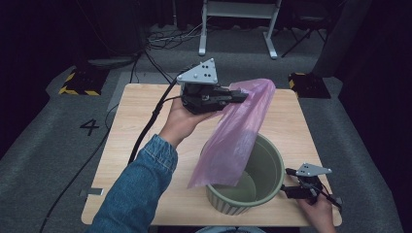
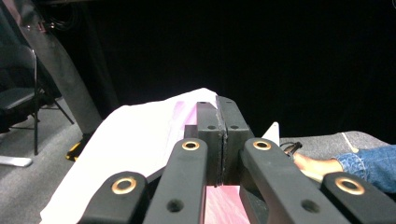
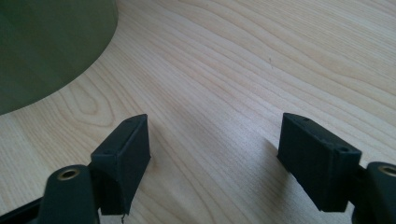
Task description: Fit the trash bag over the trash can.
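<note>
I see the pink plastic bag (image 1: 233, 136) hanging above the green bin (image 1: 272, 167), its top edge pinched between the jaws of the left gripper (image 1: 240, 95), which are pressed together on the film; in the left gripper view the bag (image 2: 135, 144) spreads pale and washed out to one side, and I cannot make out how much of the edge is caught between the jaws. The bag's lower end drops past the bin's near rim, and whether it touches the rim or the inside wall I cannot tell, as the film hides that part. The bin stands at the near right part of the worktop (image 1: 141, 145), and its base on the near side is hidden behind its own wall. Just beside the bin, to its right, the right gripper (image 1: 291, 187) rests low over the worktop, jaws standing wide with nothing between them; in the right gripper view the bin (image 3: 51, 46) is cut off at the corner.
</note>
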`<state>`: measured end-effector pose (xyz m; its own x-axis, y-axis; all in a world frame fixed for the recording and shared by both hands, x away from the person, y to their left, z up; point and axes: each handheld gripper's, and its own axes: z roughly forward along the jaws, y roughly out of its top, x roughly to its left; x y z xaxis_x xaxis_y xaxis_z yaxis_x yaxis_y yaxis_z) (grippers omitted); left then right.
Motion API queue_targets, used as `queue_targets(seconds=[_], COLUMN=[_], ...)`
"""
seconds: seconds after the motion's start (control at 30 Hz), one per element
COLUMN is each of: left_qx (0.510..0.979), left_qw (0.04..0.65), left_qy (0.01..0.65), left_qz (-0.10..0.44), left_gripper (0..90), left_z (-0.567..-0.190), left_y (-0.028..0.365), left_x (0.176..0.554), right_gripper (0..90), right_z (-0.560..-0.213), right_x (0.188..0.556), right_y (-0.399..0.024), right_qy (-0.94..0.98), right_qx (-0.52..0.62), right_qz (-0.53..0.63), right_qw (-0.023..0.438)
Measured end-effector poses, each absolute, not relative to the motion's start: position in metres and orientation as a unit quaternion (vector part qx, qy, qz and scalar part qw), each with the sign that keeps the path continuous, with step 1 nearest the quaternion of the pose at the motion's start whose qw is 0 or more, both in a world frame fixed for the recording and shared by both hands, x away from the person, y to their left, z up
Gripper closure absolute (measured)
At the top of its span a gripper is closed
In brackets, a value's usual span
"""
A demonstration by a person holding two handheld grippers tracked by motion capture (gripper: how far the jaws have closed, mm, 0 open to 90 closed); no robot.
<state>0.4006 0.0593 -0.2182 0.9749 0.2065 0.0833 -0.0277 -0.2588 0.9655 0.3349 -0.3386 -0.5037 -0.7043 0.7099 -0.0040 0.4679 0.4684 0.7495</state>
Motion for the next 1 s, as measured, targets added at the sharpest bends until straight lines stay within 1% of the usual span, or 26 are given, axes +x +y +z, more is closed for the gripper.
queue_targets(seconds=[0.2,0.43,0.7,1.0], left_qx=[0.791,0.796,0.803,0.807], left_qw=[0.600,0.594,0.587,0.583], left_qy=[0.066,0.071,0.055,0.034], left_qz=[0.100,0.090,0.088,0.090], left_gripper=[89.2,89.2,88.9,88.8], left_z=[-0.239,-0.263,-0.273,-0.268], left_y=[0.065,0.072,0.068,0.044], left_x=[0.397,0.390,0.375,0.369], right_gripper=[24.8,24.8,24.7,24.7], right_z=[-0.504,-0.504,-0.504,-0.504], right_x=[0.335,0.335,0.335,0.335], right_y=[-0.339,-0.339,-0.339,-0.339], right_qy=[0.842,0.842,0.842,0.842], right_qx=[0.350,0.350,0.350,0.350], right_qz=[0.379,0.379,0.379,0.379], right_qw=[0.159,0.158,0.159,0.158])
